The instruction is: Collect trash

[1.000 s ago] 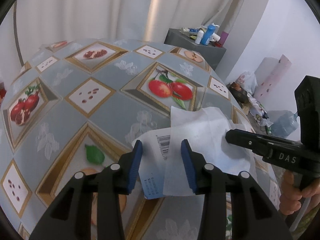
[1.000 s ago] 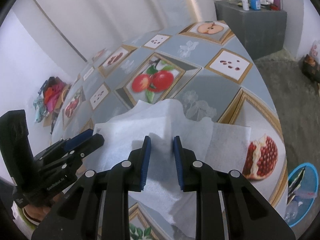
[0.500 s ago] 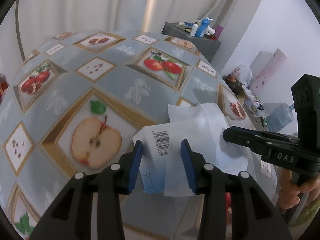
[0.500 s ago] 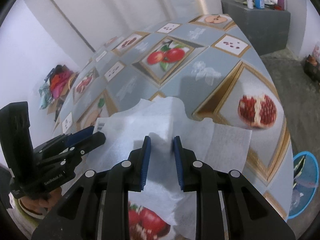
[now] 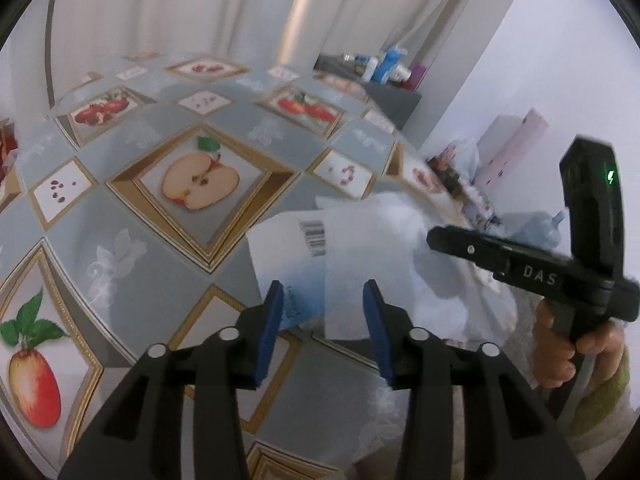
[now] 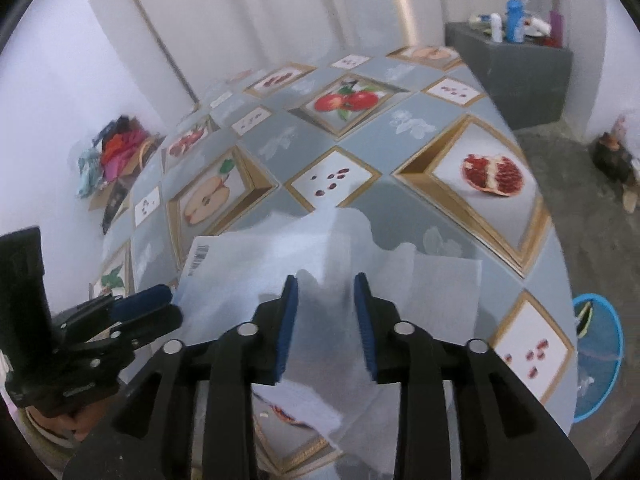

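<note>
A white wrapper (image 5: pixel 288 248) with a barcode and a thin white tissue (image 5: pixel 372 240) overlap and hang just above the fruit-patterned tablecloth (image 5: pixel 140 240) near its front edge. My left gripper (image 5: pixel 324 316) has its blue pads on the wrapper's lower edge while its jaws are opening. In the right wrist view, the tissue (image 6: pixel 440 292) lies folded between the pads of my right gripper (image 6: pixel 326 312). Those jaws are opening and a gap shows on both sides. A person's hand holds the right gripper (image 5: pixel 436 238) at the right of the left wrist view. The left gripper (image 6: pixel 166 305) shows low on the left.
A blue bin (image 6: pixel 600 352) with rubbish in it stands on the floor beyond the table's right edge. A grey cabinet (image 6: pixel 516 52) with bottles is at the back. Clothes (image 6: pixel 116 148) are piled by the left wall, and clutter (image 5: pixel 460 176) lies by the right wall.
Both grippers have pulled the wrapper and tissue back across the tablecloth toward its front edge. The right gripper's jaws stand wider than before.
</note>
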Demonstrator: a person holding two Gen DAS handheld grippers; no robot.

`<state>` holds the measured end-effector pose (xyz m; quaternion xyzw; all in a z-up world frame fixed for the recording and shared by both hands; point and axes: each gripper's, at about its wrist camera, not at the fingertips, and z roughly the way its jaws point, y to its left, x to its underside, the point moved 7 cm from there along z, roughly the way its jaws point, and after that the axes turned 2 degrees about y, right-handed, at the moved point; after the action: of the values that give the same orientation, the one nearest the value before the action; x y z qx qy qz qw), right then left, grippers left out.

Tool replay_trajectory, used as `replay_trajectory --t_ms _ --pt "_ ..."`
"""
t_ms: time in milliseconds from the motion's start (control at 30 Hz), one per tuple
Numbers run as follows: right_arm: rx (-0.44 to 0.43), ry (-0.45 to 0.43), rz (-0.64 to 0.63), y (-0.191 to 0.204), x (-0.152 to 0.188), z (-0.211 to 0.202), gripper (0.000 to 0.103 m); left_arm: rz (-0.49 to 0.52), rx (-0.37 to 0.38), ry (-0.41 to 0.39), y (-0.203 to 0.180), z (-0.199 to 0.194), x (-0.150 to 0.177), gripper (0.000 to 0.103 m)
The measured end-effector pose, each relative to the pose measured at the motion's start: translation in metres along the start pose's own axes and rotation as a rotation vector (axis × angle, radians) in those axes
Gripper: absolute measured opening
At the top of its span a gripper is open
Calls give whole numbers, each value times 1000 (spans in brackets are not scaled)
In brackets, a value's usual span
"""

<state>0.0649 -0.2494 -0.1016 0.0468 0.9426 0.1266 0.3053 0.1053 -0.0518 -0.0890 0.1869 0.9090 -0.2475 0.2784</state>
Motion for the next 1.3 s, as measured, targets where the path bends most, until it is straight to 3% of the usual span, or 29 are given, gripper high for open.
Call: replay_trajectory --t_ms 67,200,333,433,600,933,1100,1200,1300 --pt "9 -36 12 -5 2 -14 37 -10 -9 -60 3 -10 -7 48" --pt "21 -65 18 -13 12 -35 40 -23 -82 -90 14 -10 -20 48" --pt "9 0 -28 -7 37 -34 44 -36 -161 -85 30 1 -32 48" --pt "-23 71 -56 3 56 -22 44 -68 -155 -81 41 8 -39 44" --pt "-21 154 -50 4 65 0 41 -35 -133 -47 40 29 -40 32" --pt "-38 132 4 -3 35 22 33 10 -98 42 19 14 -10 28" --pt "-31 111 -3 -11 23 28 33 3 -21 142 0 7 24 24" --pt "-5 102 -9 -15 21 27 33 17 -25 117 -3 0 29 23" --pt "-5 101 0 -17 23 24 33 -2 -62 23 8 -11 7 23"
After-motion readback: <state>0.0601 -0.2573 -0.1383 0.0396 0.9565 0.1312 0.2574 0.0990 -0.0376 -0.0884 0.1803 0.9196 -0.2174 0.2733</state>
